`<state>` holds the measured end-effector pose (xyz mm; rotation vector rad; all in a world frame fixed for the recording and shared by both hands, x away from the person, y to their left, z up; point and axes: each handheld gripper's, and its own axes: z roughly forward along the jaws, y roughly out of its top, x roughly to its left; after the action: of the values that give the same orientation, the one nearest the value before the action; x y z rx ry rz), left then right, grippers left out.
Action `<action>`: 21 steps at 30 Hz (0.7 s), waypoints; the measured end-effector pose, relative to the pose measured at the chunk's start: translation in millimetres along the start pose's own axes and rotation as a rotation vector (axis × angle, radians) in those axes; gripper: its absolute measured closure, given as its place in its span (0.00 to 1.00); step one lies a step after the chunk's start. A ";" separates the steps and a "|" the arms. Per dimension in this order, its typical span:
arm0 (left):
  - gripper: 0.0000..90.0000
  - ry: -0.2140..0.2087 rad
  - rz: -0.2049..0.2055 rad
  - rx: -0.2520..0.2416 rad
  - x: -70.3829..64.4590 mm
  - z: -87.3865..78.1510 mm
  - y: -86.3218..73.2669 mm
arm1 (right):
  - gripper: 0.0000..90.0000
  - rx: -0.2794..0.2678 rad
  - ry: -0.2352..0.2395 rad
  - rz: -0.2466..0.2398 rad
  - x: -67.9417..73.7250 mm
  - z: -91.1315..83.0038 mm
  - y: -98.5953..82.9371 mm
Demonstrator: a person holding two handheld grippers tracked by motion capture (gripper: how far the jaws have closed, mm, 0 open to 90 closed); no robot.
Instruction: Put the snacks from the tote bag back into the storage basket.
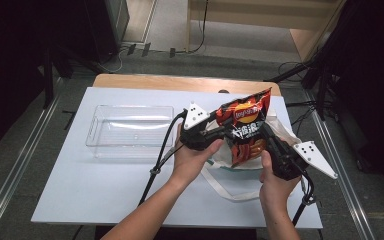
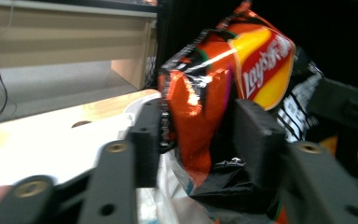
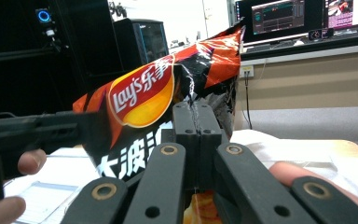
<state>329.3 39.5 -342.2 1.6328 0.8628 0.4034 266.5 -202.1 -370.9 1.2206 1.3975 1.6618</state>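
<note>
Above the table's [image 1: 105, 200] right half, an upright chip bag [image 1: 244, 125] stands over a white tote bag [image 1: 220, 155], held between two claws. Left gripper [image 2: 200, 135]: jaws set on either side of the bag's lower edge, clamping its foil. Right gripper [image 3: 196, 135]: jaws pressed together, pinching the bag's side edge. Clear tray [image 1: 130, 131] lies toward the table's left edge, well apart.

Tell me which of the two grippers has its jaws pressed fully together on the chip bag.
The right gripper: its jaws meet flat on the Lay's chip bag edge. The left gripper jaws stand apart, straddling the bag's bulging side.
</note>
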 end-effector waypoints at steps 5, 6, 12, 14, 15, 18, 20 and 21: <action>0.93 -0.003 0.000 0.032 4.1 1.6 1.1 | 1.00 0.009 0.007 -0.024 6.0 0.1 -3.5; 0.96 0.000 0.007 0.037 4.0 1.9 1.2 | 1.00 0.014 0.008 -0.033 8.6 0.0 -4.3; 1.00 -0.040 0.018 0.024 4.8 0.7 3.1 | 1.00 0.007 -0.009 -0.076 14.1 -1.3 -6.1; 1.00 -0.053 0.031 0.029 4.4 0.6 4.0 | 1.00 0.011 -0.018 -0.068 11.1 -2.7 -6.9; 1.00 -0.060 0.033 0.029 4.3 0.9 4.5 | 1.00 0.015 -0.021 -0.063 9.7 -3.1 -7.2; 1.00 -0.077 0.037 0.018 4.6 0.8 7.5 | 0.90 0.032 -0.026 -0.040 3.1 -5.3 -8.3; 1.00 -0.094 0.047 0.011 3.7 0.4 9.8 | 0.80 0.028 -0.025 -0.046 0.8 -7.1 -8.7; 1.00 -0.105 0.051 0.006 2.6 0.2 11.7 | 0.74 0.032 -0.027 -0.048 0.4 -7.4 -8.6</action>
<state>334.8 40.7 -331.7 1.6688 0.7458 0.3473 258.7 -202.6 -379.2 1.2138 1.4306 1.5905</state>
